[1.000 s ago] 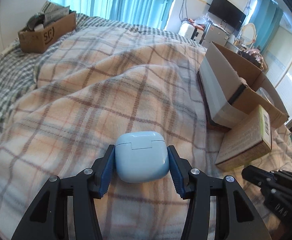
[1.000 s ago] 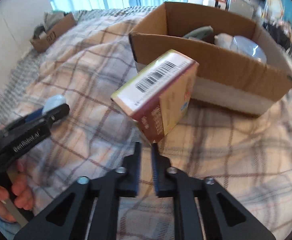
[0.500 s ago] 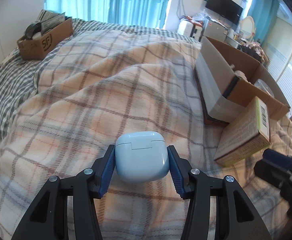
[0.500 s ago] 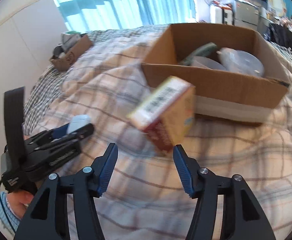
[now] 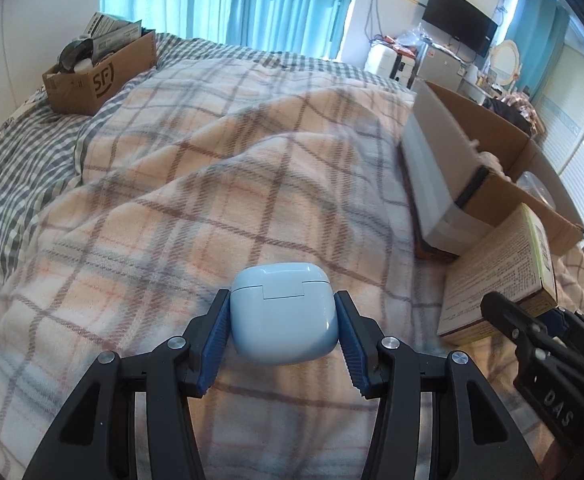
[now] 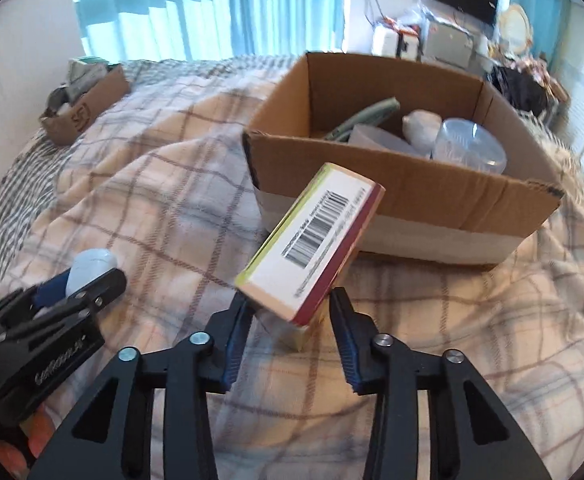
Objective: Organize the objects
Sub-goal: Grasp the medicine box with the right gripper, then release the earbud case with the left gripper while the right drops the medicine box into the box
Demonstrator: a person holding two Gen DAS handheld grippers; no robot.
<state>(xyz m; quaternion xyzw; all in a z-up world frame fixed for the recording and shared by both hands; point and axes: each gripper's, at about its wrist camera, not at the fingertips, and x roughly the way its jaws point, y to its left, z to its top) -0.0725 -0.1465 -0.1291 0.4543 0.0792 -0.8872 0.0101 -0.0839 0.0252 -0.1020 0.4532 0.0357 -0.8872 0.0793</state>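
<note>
Closing in now, the right gripper (image 6: 287,320) jaws, spread wide half a second ago, narrow around the barcoded carton (image 6: 312,248) near the bed's right edge, the left gripper (image 5: 281,330) clamps the blue earbud case (image 5: 281,314), and neither has reached the cardboard box (image 6: 412,196).

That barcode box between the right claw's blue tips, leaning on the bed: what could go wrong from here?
The right gripper is closing on only the lower corner of the tilted barcode box, so the box could twist or slip out onto the soft plaid blanket. It also leans close to the cardboard carton and might knock against it when lifted. The left gripper grips the smooth, rounded earbud case, which could squirt free.
</note>
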